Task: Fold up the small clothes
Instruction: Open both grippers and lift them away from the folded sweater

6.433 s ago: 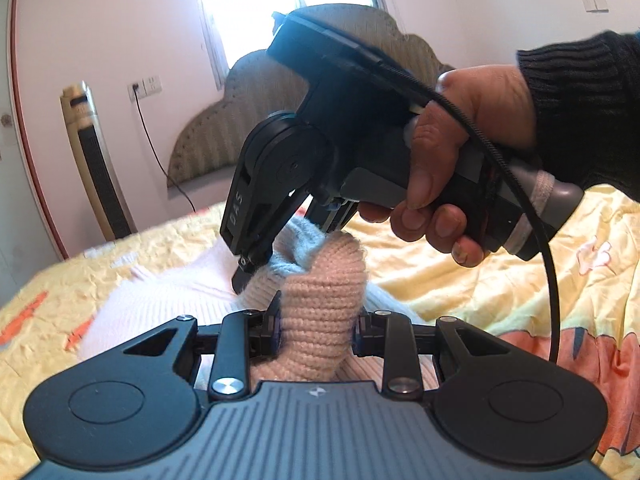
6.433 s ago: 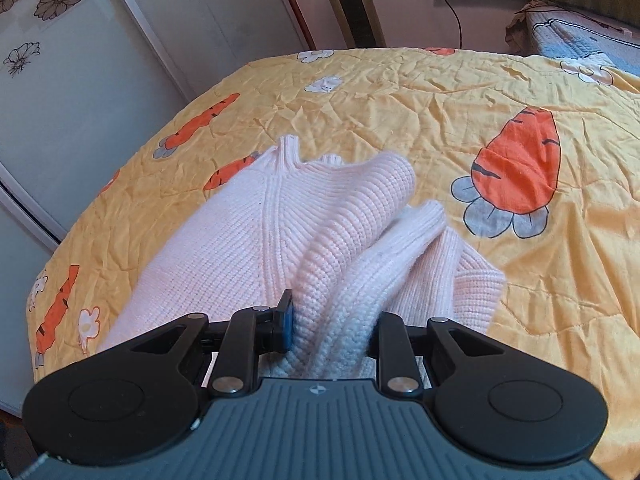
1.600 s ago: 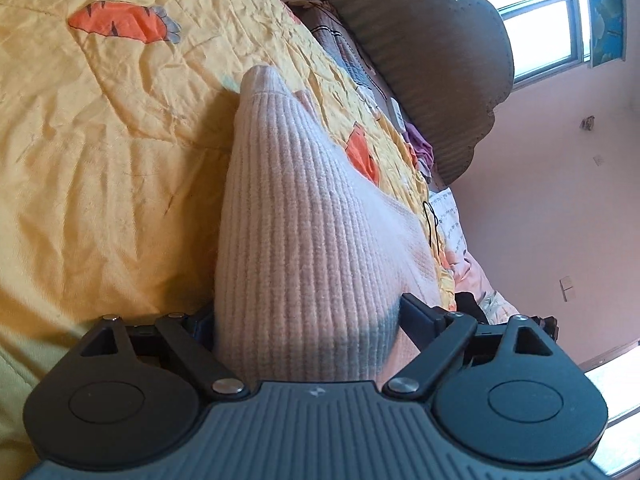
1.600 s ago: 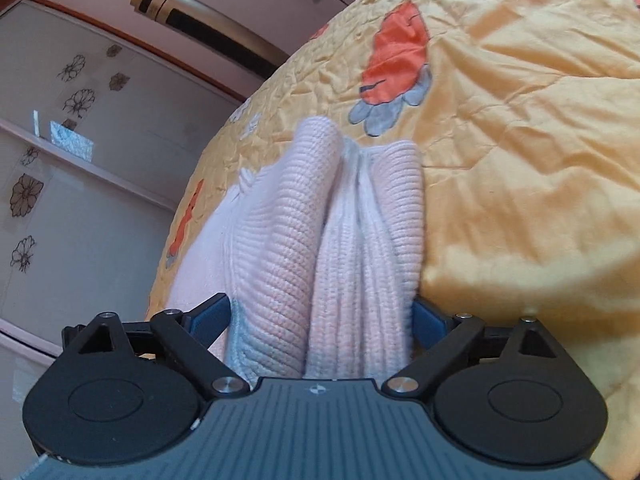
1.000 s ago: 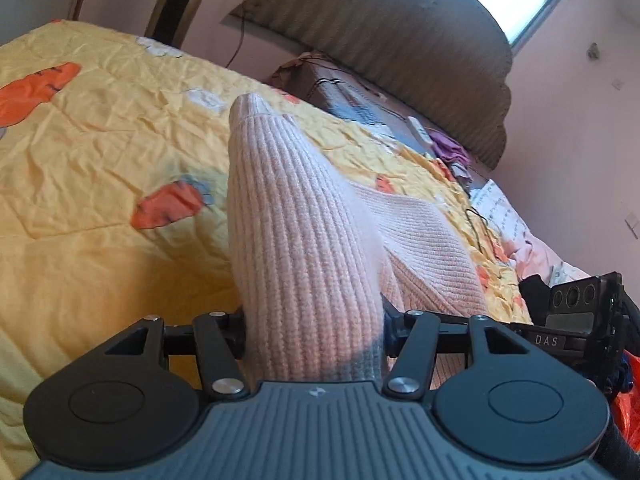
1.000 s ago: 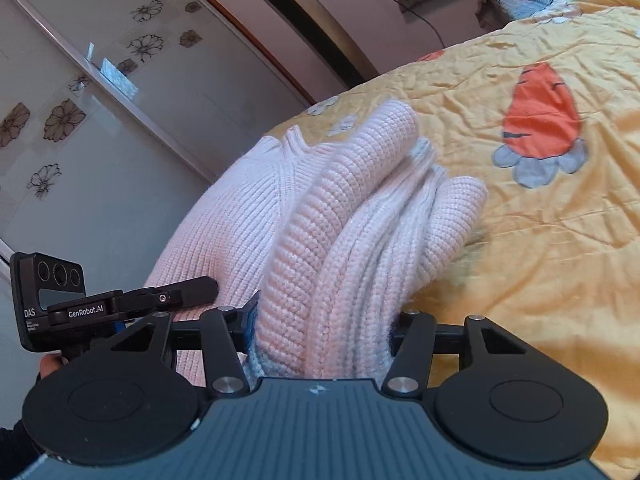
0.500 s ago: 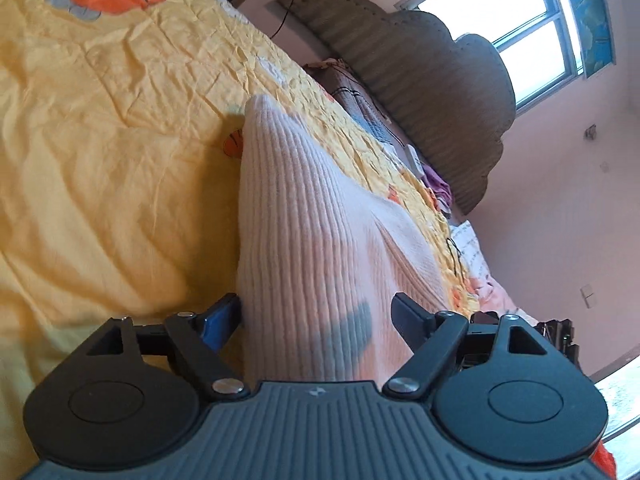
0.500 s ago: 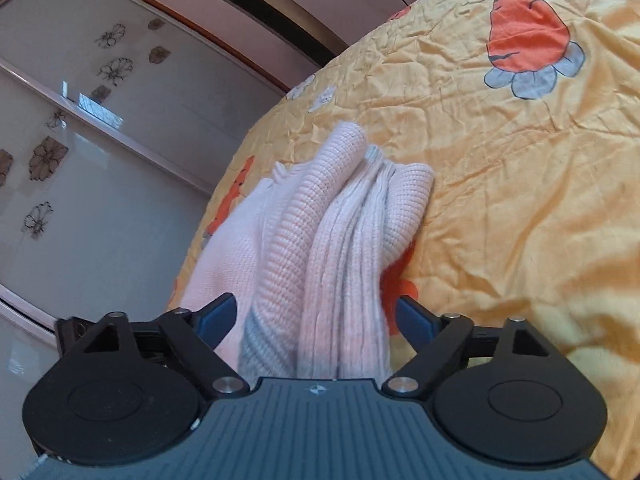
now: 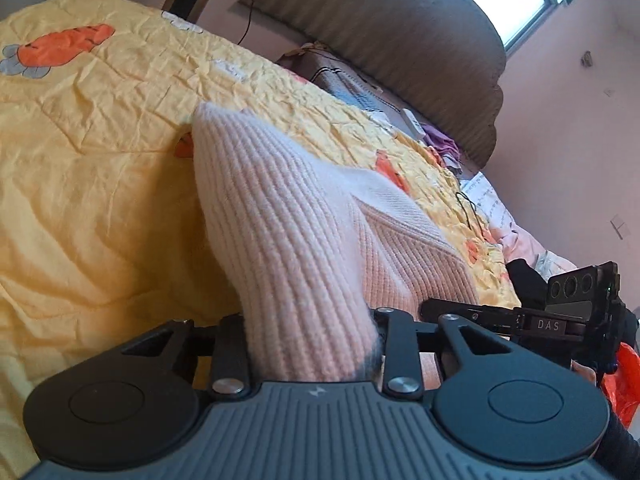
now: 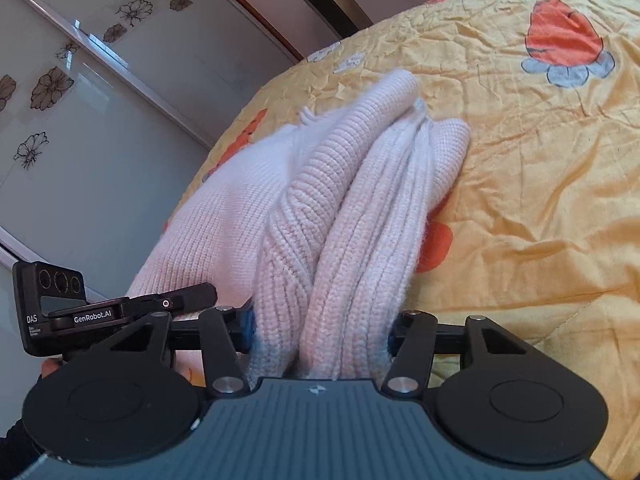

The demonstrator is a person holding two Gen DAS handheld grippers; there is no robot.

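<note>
The pink knit sweater (image 10: 352, 216) is gathered into thick ribbed rolls and bunched on the bed (image 10: 540, 160), part of it lifted off the yellow carrot-print quilt (image 9: 100, 168). In the right wrist view, two fat folds of it run straight ahead from between the fingers, with the flatter body of the garment spreading off to the left. In the left wrist view a single ribbed roll rises ahead of the fingers, and the rest slopes away to the right.

The right hand-held gripper (image 10: 322, 334) is closed onto the doubled folds; its fingers press in on both sides of the knit. The left hand-held gripper (image 9: 312, 334) is likewise clamped on its roll of sweater, the wool filling the gap between the fingers. Each tool shows at the edge of the other's view, just beside it, so the two grips sit close together on the same end of the garment.

By my reading, this is the middle of a fold: one edge is pinched at two points and held up, ready to be carried over the part lying on the bed. The next move calls for both tools to travel together, keeping the edge taut and level, then lowering it squarely onto the lower layer before letting go. The bulky knit will likely slump or unroll if released unevenly.

Beyond the sweater stand a padded headboard (image 9: 400, 48) and glazed wardrobe doors (image 10: 100, 100).
</note>
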